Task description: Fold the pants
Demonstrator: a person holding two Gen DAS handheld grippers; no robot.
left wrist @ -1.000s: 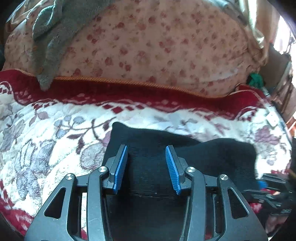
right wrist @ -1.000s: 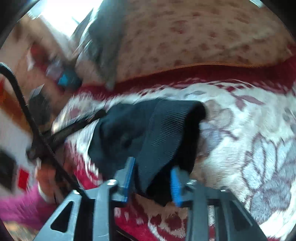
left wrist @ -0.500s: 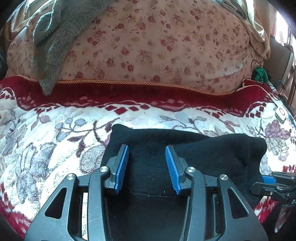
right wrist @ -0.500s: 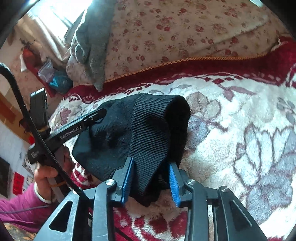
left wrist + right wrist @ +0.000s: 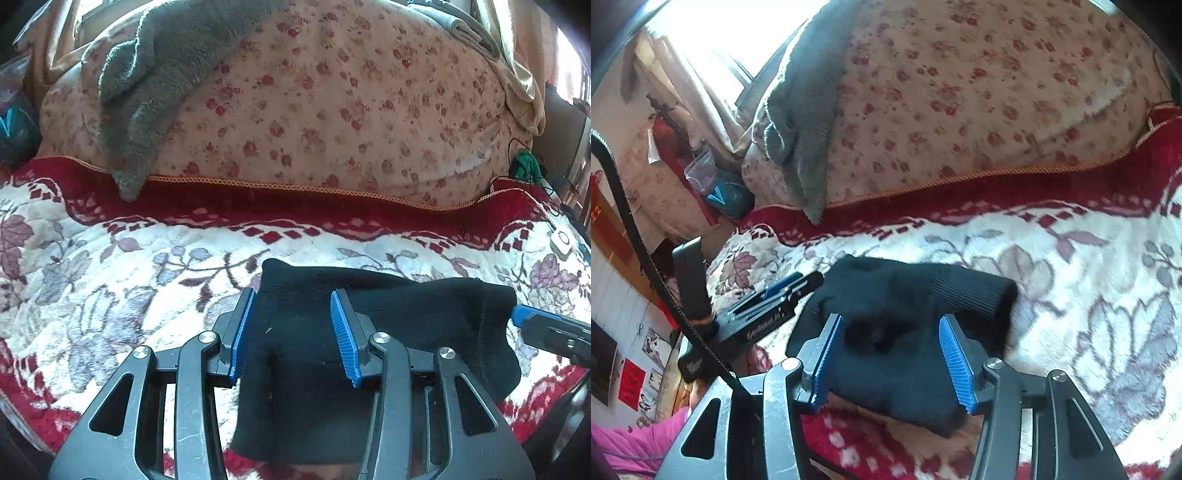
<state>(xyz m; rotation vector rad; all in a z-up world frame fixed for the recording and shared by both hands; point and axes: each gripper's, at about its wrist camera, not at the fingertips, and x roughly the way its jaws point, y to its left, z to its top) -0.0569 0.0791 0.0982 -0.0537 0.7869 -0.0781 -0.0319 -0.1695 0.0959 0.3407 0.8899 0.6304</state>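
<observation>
Black knit folded pants lie lengthwise nine-to-three beneath the spread left gripper; the spread right gripper flanks their three-o'clock end.

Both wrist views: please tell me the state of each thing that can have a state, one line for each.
black pants: folded into a compact bundle, lying on the blanket.
left gripper: open, fingers on either side of the pants, not clamping.
right gripper: open, straddling the bundle's near end.
floral blanket: spread flat under the pants.
grey towel: draped over the flowered bedding.
</observation>
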